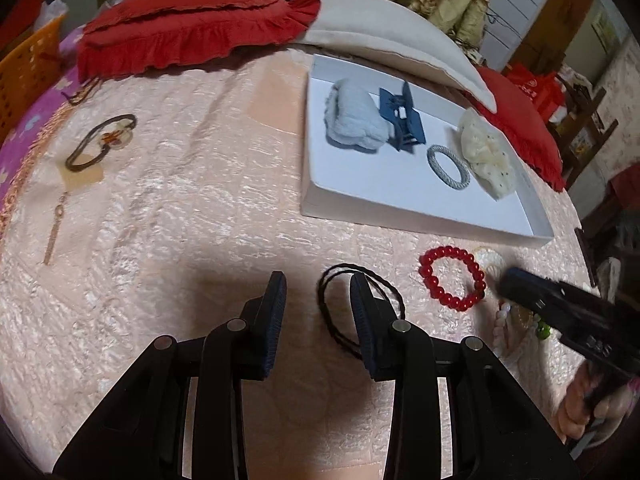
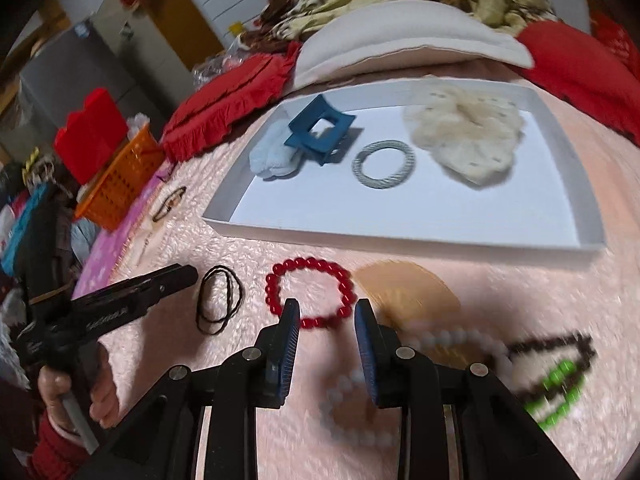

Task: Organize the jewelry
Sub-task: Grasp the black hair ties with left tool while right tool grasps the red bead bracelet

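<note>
A white tray [image 1: 400, 204] [image 2: 400, 236] holds a light blue scrunchie [image 1: 356, 120], a blue claw clip [image 1: 402, 118], a grey ring tie [image 1: 448, 166] and a cream scrunchie [image 1: 486, 156]. On the pink cloth in front of it lie a black hair tie [image 1: 340, 304] [image 2: 218, 300], a red bead bracelet [image 1: 452, 278] [image 2: 310, 296], a white bead bracelet [image 2: 360, 408] and brown and green bead strings [image 2: 560, 372]. My left gripper [image 1: 318, 292] is open, over the black tie. My right gripper [image 2: 326, 312] is open, at the red bracelet's near edge.
A brown hair tie with a charm [image 1: 100, 142] and a thin chain [image 1: 54, 236] lie at the far left. Red cushions [image 1: 192, 28] and a cream pillow [image 1: 392, 36] line the back. An orange basket [image 2: 120, 184] stands at the left edge.
</note>
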Motion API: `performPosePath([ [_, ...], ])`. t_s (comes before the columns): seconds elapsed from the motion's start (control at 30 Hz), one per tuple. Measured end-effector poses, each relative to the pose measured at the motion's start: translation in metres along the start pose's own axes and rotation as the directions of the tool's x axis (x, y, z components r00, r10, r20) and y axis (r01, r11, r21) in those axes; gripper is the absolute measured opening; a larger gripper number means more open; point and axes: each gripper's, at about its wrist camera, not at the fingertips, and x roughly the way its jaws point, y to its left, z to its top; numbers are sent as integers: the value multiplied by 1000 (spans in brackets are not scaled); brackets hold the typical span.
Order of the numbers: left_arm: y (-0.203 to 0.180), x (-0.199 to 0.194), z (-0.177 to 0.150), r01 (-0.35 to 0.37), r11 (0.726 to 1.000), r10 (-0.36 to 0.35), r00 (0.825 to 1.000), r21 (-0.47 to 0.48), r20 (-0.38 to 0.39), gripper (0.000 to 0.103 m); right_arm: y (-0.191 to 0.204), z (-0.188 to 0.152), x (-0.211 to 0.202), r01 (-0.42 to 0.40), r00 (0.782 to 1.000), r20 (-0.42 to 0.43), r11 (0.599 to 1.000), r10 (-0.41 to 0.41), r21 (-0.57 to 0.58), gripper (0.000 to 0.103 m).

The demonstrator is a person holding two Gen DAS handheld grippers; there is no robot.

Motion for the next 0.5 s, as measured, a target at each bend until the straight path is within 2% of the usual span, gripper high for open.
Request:
performPosePath([
  [0.2,-8,9,-5,-26,998,26,1000,59,6,32,3,7,28,49,998,-31,998,-50,-31,27],
  [0.33,-11,10,-8,-33,996,32,999,83,19,32,7,6,31,82,996,-22,995,-84,-63,27],
  [0.5,-26,13,-15,-120,979,112,992,163,59,32,19,5,36,138,990,-6,980,-141,-140,27],
])
